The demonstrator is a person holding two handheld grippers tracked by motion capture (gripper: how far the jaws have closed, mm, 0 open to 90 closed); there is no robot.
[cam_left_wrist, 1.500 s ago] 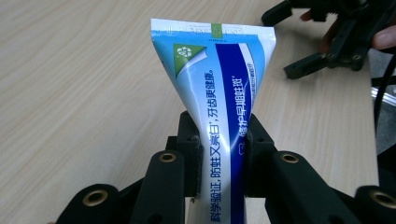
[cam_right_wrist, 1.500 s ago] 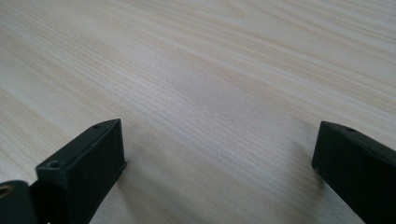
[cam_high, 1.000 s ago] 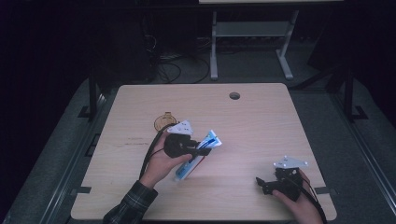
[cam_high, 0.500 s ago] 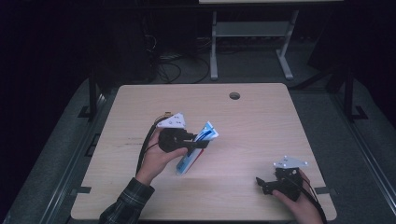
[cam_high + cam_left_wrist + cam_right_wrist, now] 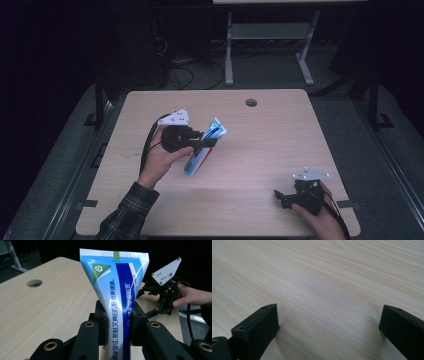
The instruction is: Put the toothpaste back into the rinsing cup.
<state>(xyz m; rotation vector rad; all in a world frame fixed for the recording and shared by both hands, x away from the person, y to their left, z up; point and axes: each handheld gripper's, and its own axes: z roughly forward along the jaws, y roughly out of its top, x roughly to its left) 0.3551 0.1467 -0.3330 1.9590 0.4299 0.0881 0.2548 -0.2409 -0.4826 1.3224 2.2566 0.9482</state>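
Pinching a flat, glossy blue-white toothpaste tube, left hand-held gripper.

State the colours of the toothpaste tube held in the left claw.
The toothpaste tube is blue and white with a green triangle, clearest in the left gripper view.

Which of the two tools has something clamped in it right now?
The left tool: its jaws pinch the blue and white toothpaste tube around its middle. The right tool sits near the table's corner, jaws wide apart with nothing between.
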